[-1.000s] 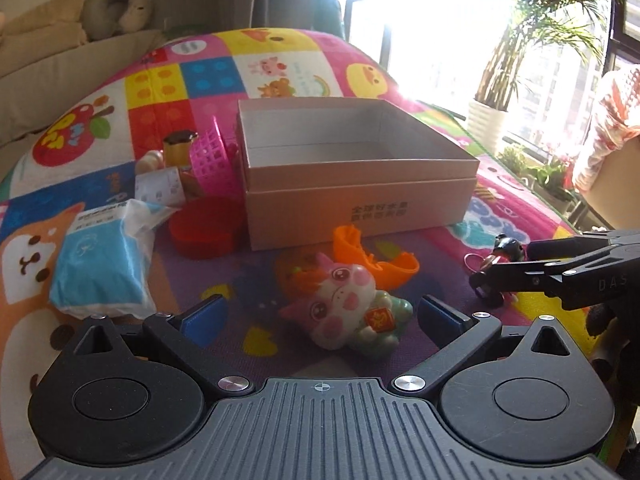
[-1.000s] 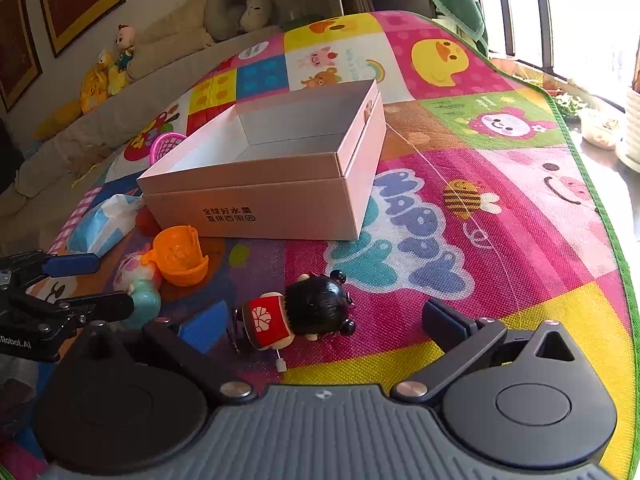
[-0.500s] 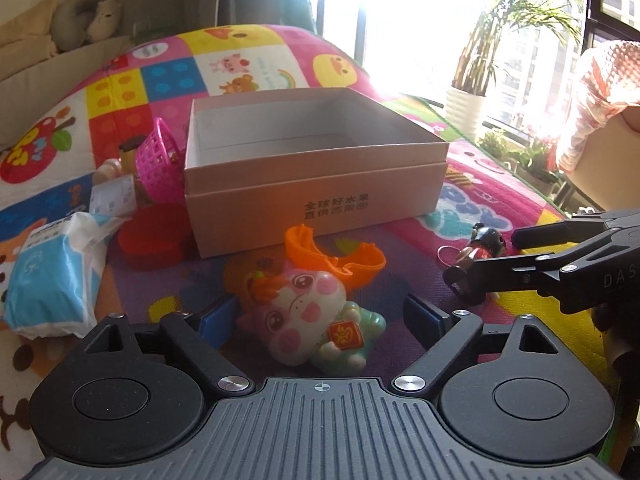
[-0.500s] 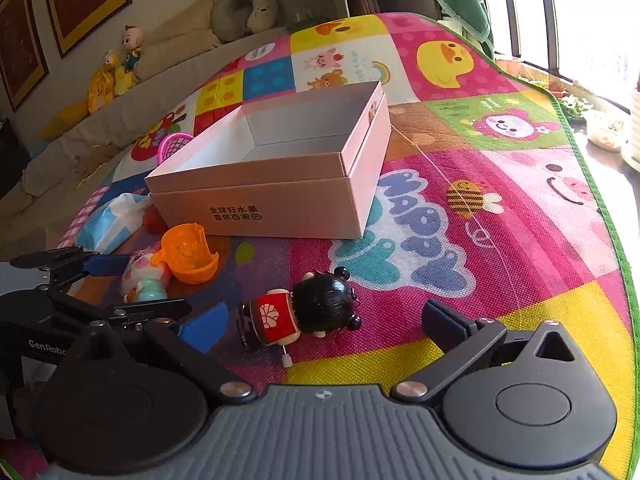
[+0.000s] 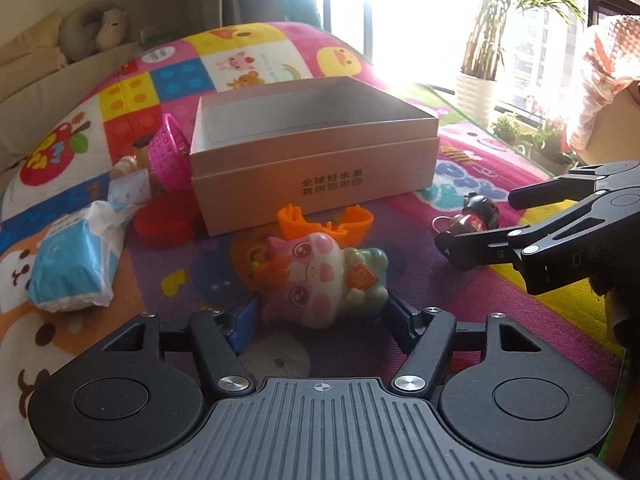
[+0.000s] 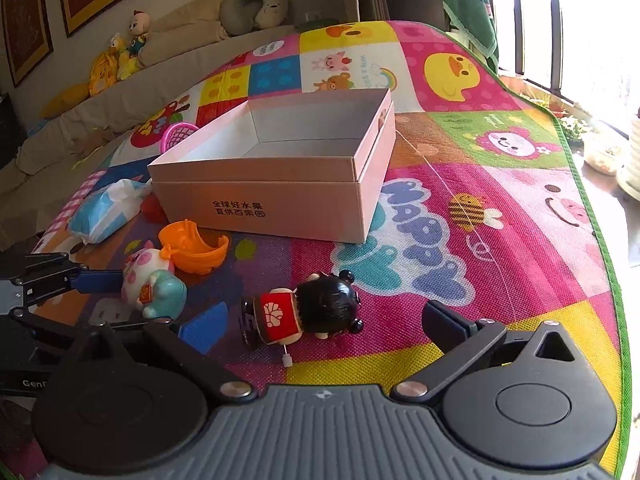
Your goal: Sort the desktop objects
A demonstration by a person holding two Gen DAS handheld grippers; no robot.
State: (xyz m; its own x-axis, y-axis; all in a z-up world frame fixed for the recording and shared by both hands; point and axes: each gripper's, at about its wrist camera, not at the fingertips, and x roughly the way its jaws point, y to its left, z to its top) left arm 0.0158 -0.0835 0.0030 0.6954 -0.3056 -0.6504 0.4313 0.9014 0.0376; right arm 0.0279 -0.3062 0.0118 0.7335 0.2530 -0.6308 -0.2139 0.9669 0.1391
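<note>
- Your left gripper [image 5: 322, 314] is closing its blue pads [image 5: 242, 322] around the pink-and-white cat toy [image 5: 320, 276], which is lying on its side on the play mat [image 5: 500, 320]; the pads are flanking it closely, and whether both are pressing yet cannot be told.
- Your right gripper [image 6: 326, 326] is holding its fingers wide apart over the black-haired doll in red [image 6: 304, 312], which is lying between them untouched, well in from the mat's green edge.
- The open cardboard box [image 5: 316, 172] is sitting mid-mat just beyond both toys, with nothing visible inside.
- An orange cup-shaped toy [image 5: 324, 224] is lying tipped between the cat toy and the box's printed front wall, touching or nearly touching the cat's head.
- To the left of the box, a red dish [image 5: 166, 226], a pink mesh basket [image 5: 168, 156] leaning on the box's side and a blue tissue pack [image 5: 76, 264] are crowding the mat.
- A sofa with plush toys [image 6: 120, 56] is lining the mat's far left edge; a potted palm [image 5: 480, 76] is standing by the bright window.
</note>
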